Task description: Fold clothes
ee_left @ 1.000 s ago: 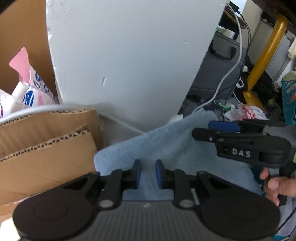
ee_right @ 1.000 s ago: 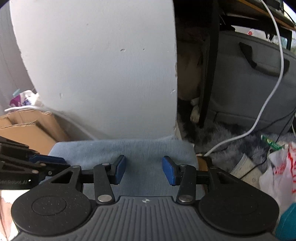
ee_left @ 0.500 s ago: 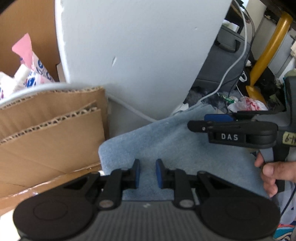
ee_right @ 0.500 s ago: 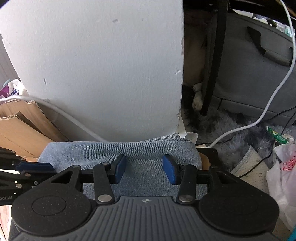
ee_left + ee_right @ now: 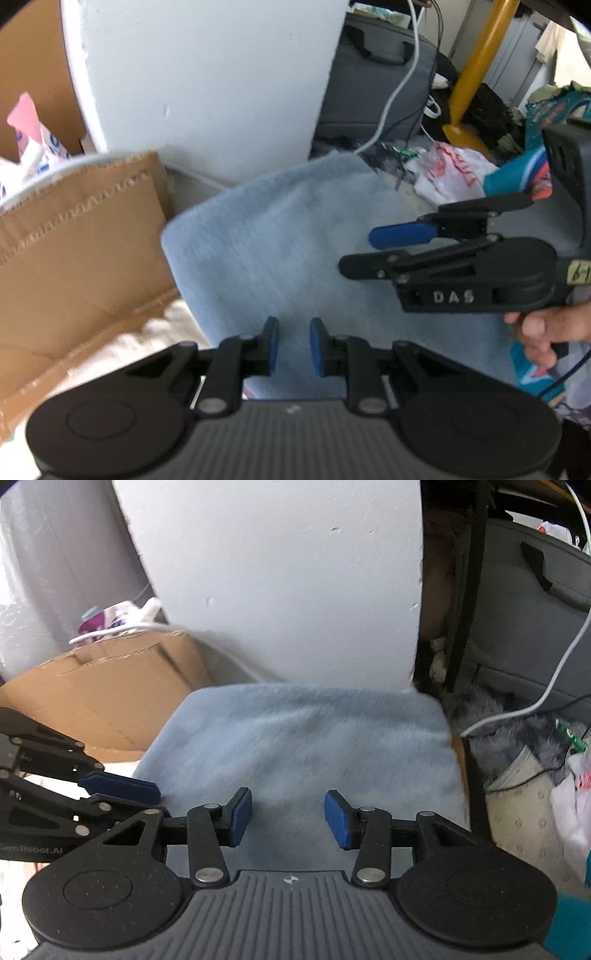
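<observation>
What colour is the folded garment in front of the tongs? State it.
Light blue, denim-like; the folded garment shows best in the right wrist view.

Both tongs parted, empty, angled downward

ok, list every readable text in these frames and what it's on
"DAS": side of the right gripper
"6-1", cut off: yellow tag on its body
"GenRobot.AI", first letter unsure: side of the left gripper
Red print on the white plastic bag: too blurred

a cluttered home room: cardboard boxes, grey bag, plastic bags, fluffy rug
</observation>
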